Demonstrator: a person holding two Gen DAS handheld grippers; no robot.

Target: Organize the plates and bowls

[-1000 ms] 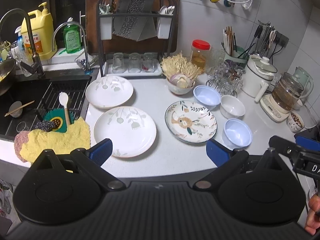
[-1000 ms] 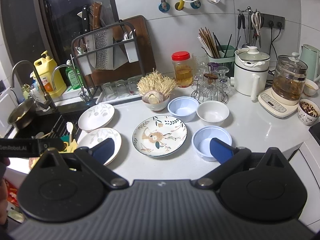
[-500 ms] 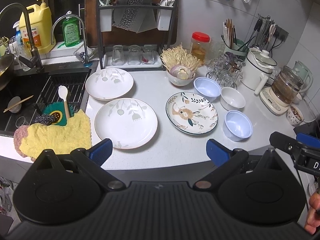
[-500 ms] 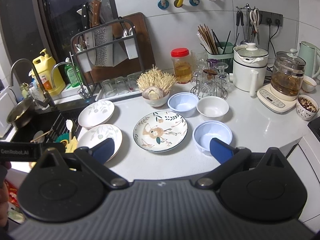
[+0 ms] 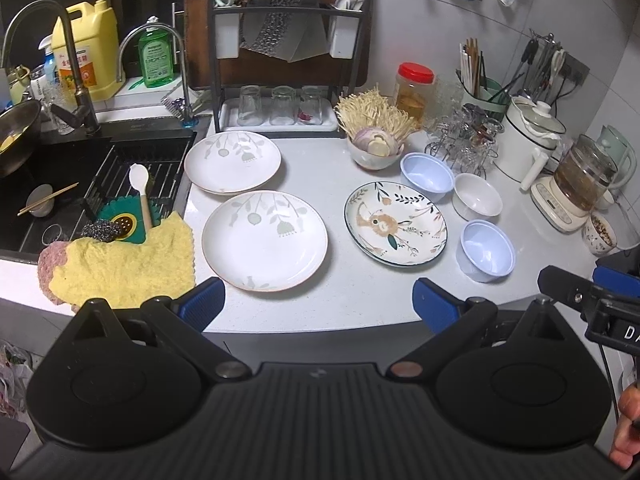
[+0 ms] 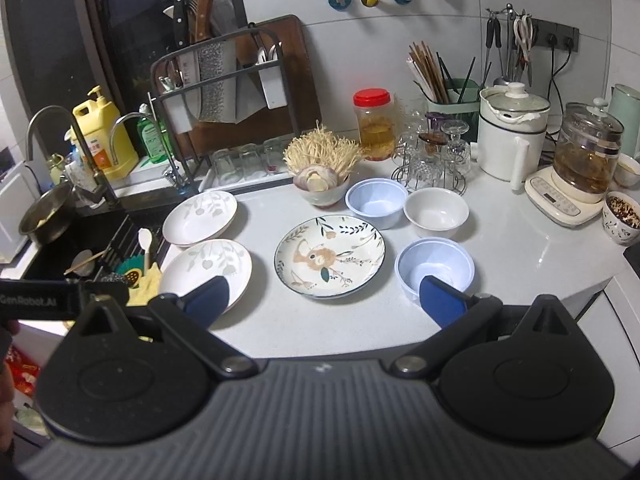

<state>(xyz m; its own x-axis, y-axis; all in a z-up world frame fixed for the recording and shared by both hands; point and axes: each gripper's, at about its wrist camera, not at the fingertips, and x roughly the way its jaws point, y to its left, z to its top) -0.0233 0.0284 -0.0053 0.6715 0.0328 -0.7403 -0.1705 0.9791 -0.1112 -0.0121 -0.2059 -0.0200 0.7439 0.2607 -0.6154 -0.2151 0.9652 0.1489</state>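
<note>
Two white leaf-pattern plates lie on the white counter, one near [image 5: 264,240] [image 6: 208,268] and one farther back [image 5: 232,162] [image 6: 200,218]. Right of them lies a floral plate with a dark rim [image 5: 396,224] [image 6: 330,256]. Two pale blue bowls [image 5: 486,250] [image 5: 427,171] and a white bowl [image 5: 477,201] [image 6: 436,212] stand to its right. My left gripper [image 5: 318,306] hangs open above the counter's front edge, holding nothing. My right gripper [image 6: 324,300] is open too, its right finger in front of the near blue bowl [image 6: 434,268].
A black sink [image 5: 60,184] with a yellow cloth [image 5: 120,264] on its rim lies at the left. At the back stand a knife and glass rack [image 5: 280,60], a mushroom bowl [image 5: 374,148], a jar [image 5: 414,86], a glass stand [image 5: 464,140], a white pot [image 5: 528,140] and a kettle [image 5: 576,184].
Both grippers have drawn back and up from the counter, so the dishes look a little smaller and farther. Nothing on the counter has moved.
</note>
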